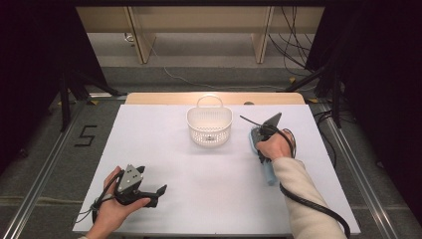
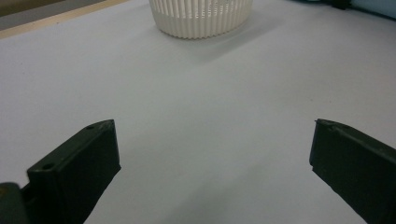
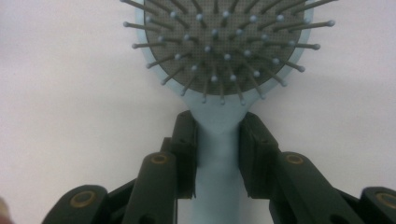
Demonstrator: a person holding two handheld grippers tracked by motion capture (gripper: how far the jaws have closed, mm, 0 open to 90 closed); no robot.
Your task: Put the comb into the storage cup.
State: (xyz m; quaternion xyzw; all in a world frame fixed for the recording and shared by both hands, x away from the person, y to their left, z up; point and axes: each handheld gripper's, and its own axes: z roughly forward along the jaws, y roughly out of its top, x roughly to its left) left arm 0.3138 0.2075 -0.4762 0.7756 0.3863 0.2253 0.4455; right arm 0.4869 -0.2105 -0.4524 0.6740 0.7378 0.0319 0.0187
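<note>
A: Hairbrush (image 3: 219, 42) first. Where is it, and how much of it shows?

B: On the tabletop (image 1: 199, 164), at about three o'clock from the centre, just right of the basket (image 1: 209, 127). In the high view the right hand (image 1: 274, 147) and the right gripper (image 1: 260, 142) cover most of it; a pale blue end of the handle pokes out toward six o'clock beside the sleeve (image 1: 298, 194). In the right gripper view the top of the bristle pad is cut off by the frame edge, and the handle runs out at the bottom.

A: And the fingers (image 3: 187, 144) of that gripper?

B: Pinching the blue neck just below the bristle pad, one pad on each side, both touching it.

A: The left gripper (image 2: 212, 154)?

B: Its fingers (image 2: 79, 163) are spread wide with bare white tabletop between them. It lies at seven o'clock, well apart from the brush, held in the left hand (image 1: 112, 204).

A: Anything else around?

B: The white slotted basket stands at twelve o'clock, upright, with its handle loop up. Something small and dark lies on its bottom; I can't make out what. In the left gripper view its rim is cut off at the top edge. A black cable (image 1: 308, 201) trails from the right gripper along the sleeve toward five o'clock.
</note>
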